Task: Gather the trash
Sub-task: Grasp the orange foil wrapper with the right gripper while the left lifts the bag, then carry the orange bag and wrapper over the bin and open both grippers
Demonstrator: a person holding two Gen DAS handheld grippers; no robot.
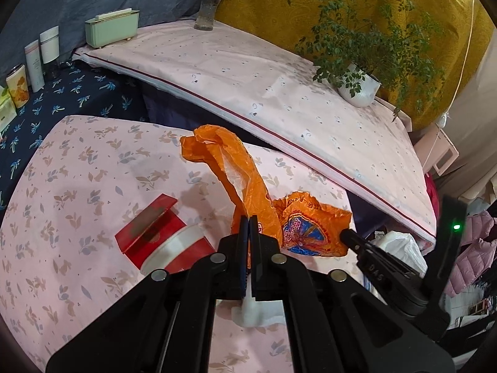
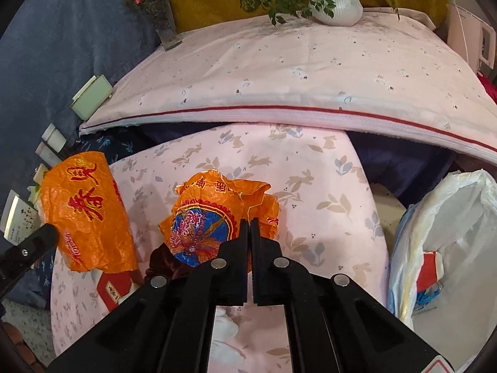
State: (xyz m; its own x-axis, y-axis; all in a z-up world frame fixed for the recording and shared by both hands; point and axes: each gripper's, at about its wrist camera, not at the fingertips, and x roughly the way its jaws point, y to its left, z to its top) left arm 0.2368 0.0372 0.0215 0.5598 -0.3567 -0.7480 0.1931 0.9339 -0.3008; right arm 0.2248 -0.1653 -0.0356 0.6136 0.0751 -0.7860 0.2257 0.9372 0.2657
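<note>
orange crinkled plastic bag (image 1: 248, 186) pinched between closed fingers of left gripper (image 1: 249, 217); right gripper (image 2: 250, 221) clamped on same bag (image 2: 217, 214). white plastic trash bag (image 2: 450, 223) at 3 o'clock. red box (image 1: 149, 227) at 9 o'clock.

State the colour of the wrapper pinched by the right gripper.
Orange wrapper, blue-and-red print; right wrist view.

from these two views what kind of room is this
Probably a bedroom or living space at home: cloth-covered surfaces, a potted plant, a flower vase and skincare bottles beside a round table.
</note>
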